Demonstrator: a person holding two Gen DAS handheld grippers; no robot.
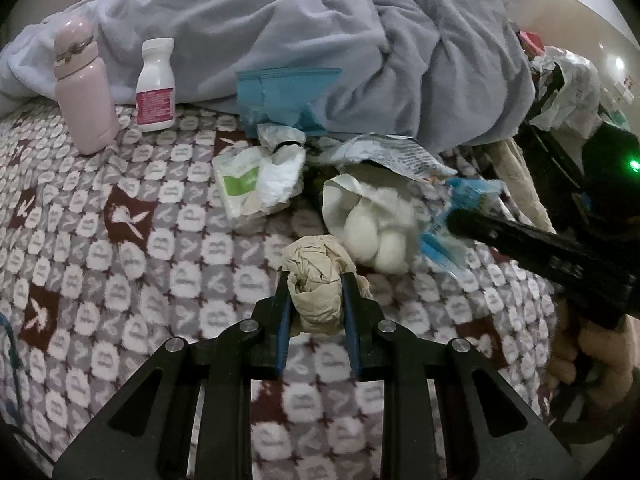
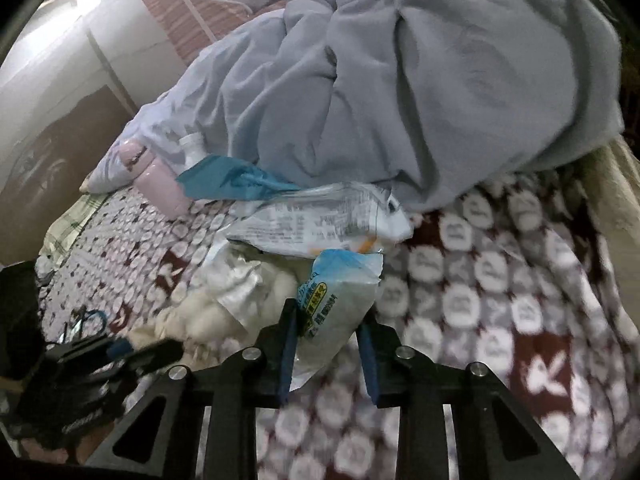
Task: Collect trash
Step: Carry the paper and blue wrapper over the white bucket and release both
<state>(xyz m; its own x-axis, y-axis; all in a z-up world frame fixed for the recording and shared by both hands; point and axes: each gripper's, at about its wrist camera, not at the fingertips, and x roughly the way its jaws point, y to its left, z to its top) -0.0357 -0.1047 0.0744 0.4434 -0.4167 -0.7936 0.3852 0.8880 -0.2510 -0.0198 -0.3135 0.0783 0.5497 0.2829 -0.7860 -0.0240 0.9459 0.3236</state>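
Two hand-held grippers work a patterned bed blanket (image 1: 120, 264). Left hand-held gripper (image 1: 316, 280) pinches a crumpled beige tissue wad (image 1: 316, 276). Right hand-held gripper (image 2: 330, 312), fingers spread, straddles a blue-and-white snack wrapper (image 2: 336, 300) lying lengthwise between them. Only the left view shows a wet-wipe pack (image 1: 244, 184).

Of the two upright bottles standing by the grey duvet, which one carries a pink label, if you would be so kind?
The white plastic pill bottle has the pink label. The pale pink flask to its left is plain, with only a band under its cap.
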